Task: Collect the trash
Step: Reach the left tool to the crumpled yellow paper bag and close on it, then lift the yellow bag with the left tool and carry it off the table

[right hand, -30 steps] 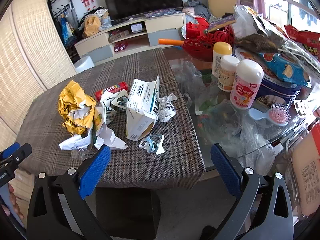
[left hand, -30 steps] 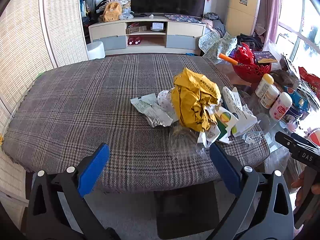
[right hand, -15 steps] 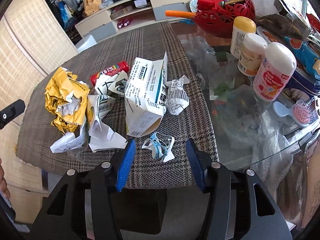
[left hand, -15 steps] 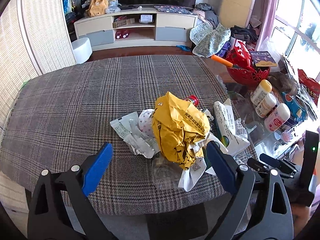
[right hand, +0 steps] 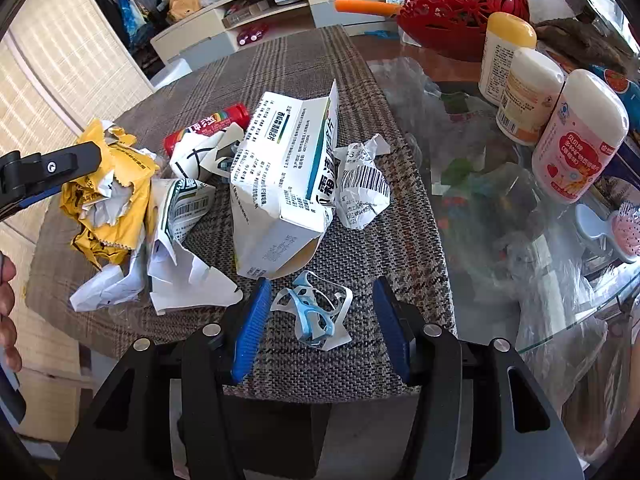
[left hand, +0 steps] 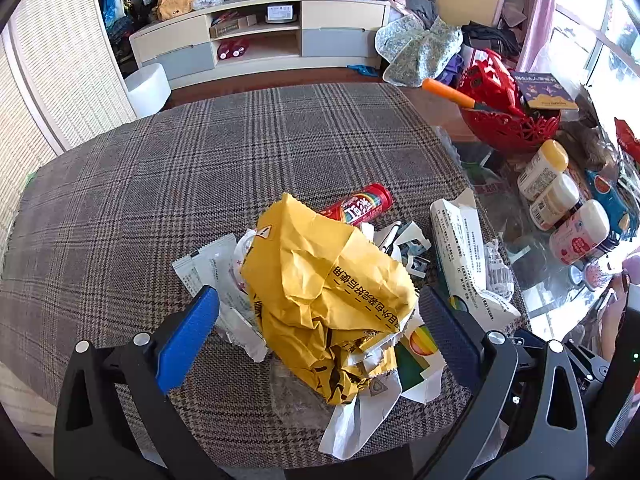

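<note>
A pile of trash lies on the plaid tablecloth. A crumpled yellow paper bag sits between the fingers of my open left gripper; it also shows in the right wrist view. A torn white carton, a red tube, crumpled white papers and a barcode scrap lie around it. My right gripper is partly open, its fingers on either side of a small blue-and-white wrapper at the table's front edge.
On the glass tabletop to the right stand three white bottles, a red basket, a pink hairbrush and clear plastic bags. A TV cabinet stands behind the table.
Both grippers have moved forward and down onto the pile. The left now straddles the yellow bag. The right has narrowed its jaws around the small wrapper.
</note>
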